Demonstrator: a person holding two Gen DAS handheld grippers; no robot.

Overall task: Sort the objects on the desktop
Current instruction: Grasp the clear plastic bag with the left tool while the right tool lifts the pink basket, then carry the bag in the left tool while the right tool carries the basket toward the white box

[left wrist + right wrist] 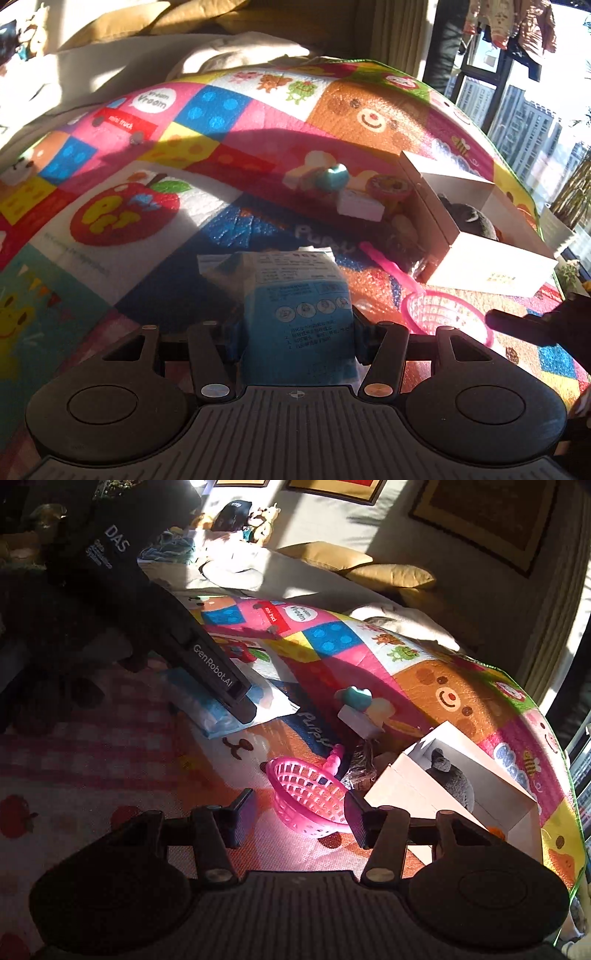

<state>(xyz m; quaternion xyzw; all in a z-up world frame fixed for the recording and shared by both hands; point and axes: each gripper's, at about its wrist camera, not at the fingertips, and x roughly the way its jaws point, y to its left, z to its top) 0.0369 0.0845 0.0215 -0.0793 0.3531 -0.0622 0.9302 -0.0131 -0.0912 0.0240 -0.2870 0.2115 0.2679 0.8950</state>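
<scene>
A blue-and-white packet (pixel 295 291) sits between the jaws of my left gripper (pixel 297 325), which is shut on its sides. From the right wrist view the same packet (pixel 218 712) lies low over the play mat under the left gripper (pixel 242 705). My right gripper (pixel 299 808) is open just above a pink plastic basket (pixel 306 794); its left pad stands clear of the rim, its right pad is close beside it. In the left wrist view the basket (pixel 443 314) shows at the right, with a dark finger (pixel 517 326) of the right gripper over it.
A white open box (pixel 402 794) holding a dark plush toy (pixel 448 779) stands right of the basket. A teal heart-shaped toy (pixel 356 698), a white block (pixel 360 720) and a dark wrapped item (pixel 360 766) lie on the colourful play mat (pixel 332 664). Cushions lie behind.
</scene>
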